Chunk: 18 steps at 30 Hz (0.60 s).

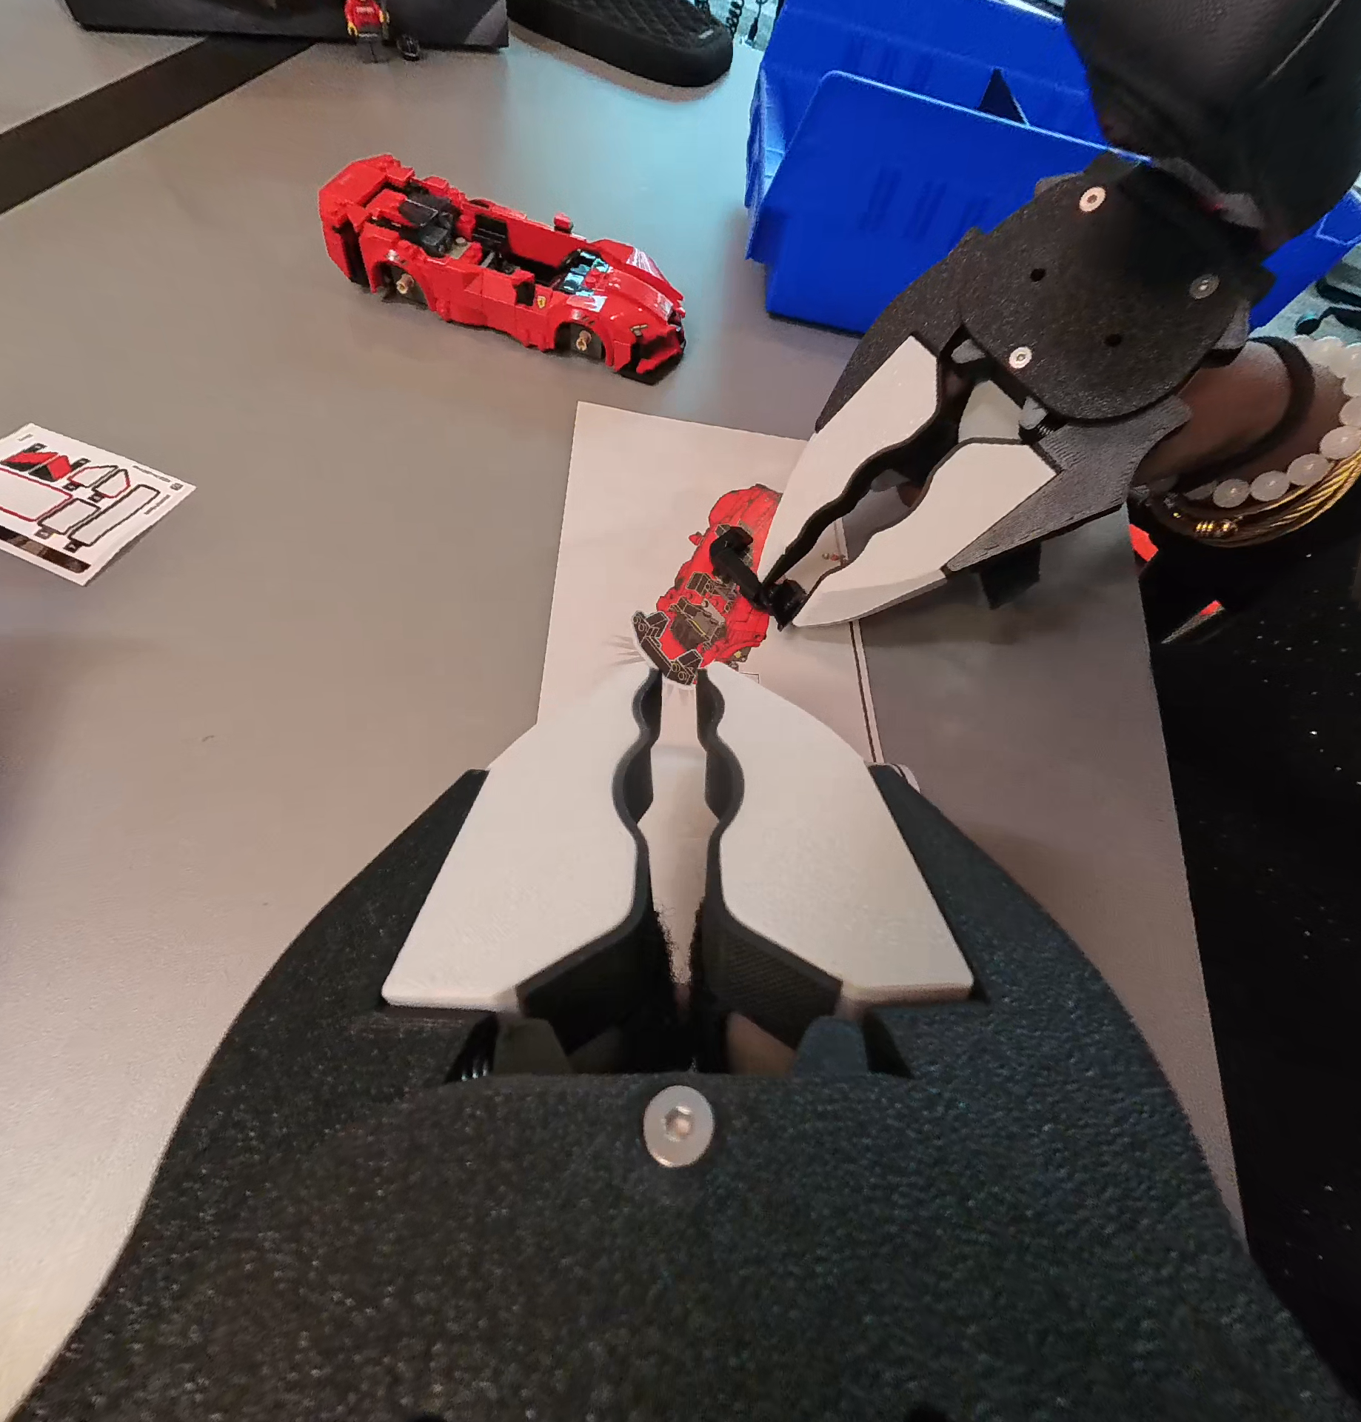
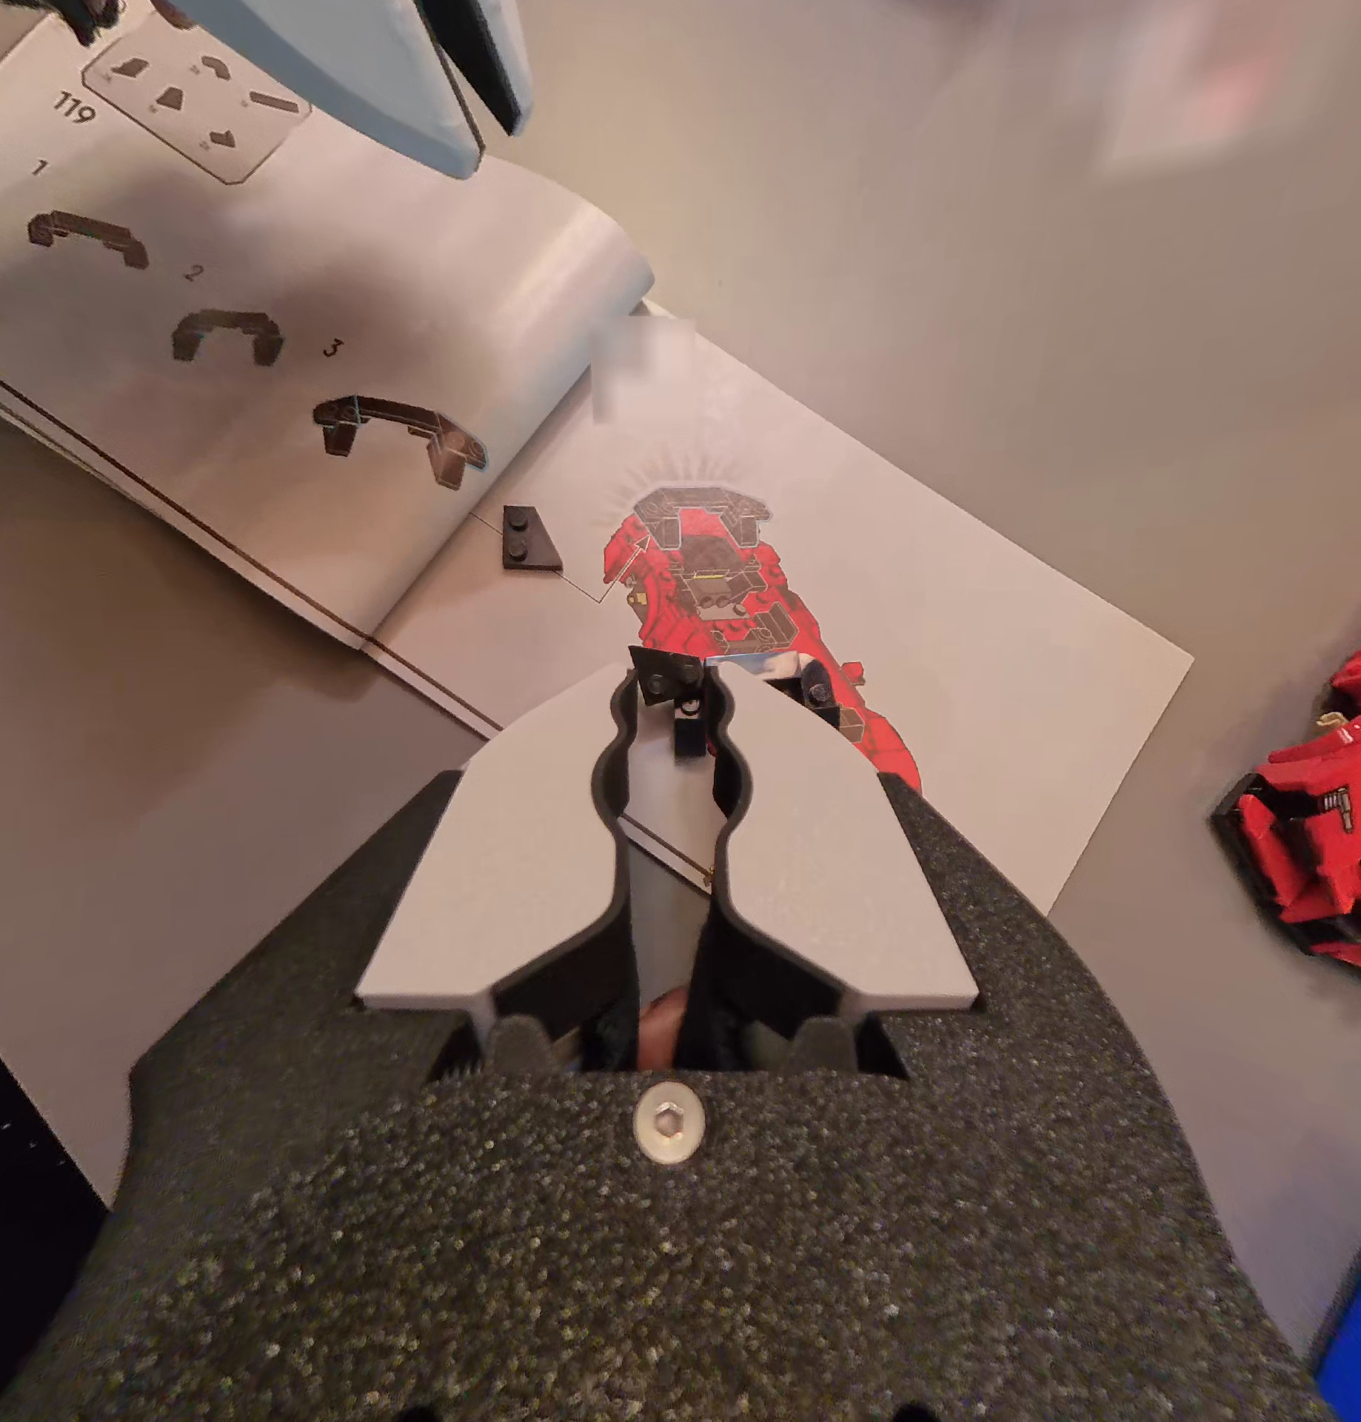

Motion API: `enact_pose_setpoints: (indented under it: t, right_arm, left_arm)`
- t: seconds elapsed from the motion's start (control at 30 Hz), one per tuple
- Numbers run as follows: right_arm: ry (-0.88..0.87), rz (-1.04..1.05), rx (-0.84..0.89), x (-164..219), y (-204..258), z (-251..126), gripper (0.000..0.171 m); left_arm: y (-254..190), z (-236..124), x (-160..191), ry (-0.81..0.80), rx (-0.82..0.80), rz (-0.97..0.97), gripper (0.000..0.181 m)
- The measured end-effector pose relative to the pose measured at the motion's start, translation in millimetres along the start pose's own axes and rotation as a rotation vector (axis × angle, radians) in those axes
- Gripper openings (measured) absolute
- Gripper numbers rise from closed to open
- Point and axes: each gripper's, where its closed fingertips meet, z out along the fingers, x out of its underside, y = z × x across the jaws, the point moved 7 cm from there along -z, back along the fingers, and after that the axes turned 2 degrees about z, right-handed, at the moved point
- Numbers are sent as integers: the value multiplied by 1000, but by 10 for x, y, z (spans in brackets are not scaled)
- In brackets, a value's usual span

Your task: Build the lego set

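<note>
A red lego car (image 1: 500, 269) stands on the grey table, far from both grippers; its edge shows at the right of the right wrist view (image 2: 1324, 831). An open instruction booklet (image 1: 708, 477) lies under both grippers. My right gripper (image 1: 777, 604) is shut on a black lego arch assembly (image 1: 739, 558), held just above the printed car; the piece shows between its tips (image 2: 673, 681). A loose black wedge plate (image 2: 530, 542) lies on the booklet (image 2: 970, 654). My left gripper (image 1: 681, 677) is nearly shut and empty over the booklet's page; it also shows in the right wrist view (image 2: 489, 142).
A sticker sheet (image 1: 70, 500) lies at the left. A blue bin (image 1: 893, 192) stands at the back right. A minifigure (image 1: 366, 23) and a dark box sit at the far edge. A hand with a bead bracelet (image 1: 1339, 438) holds the right gripper. The gap from one gripper's tips to the other's is roughly 10 centimetres.
</note>
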Motion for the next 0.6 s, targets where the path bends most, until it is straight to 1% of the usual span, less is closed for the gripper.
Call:
enact_pose_setpoints:
  t: [0.6]
  right_arm:
    - [1, -3, -3, 2, -2, 6, 16]
  left_arm:
    - [22, 6, 23, 4, -2, -5, 8]
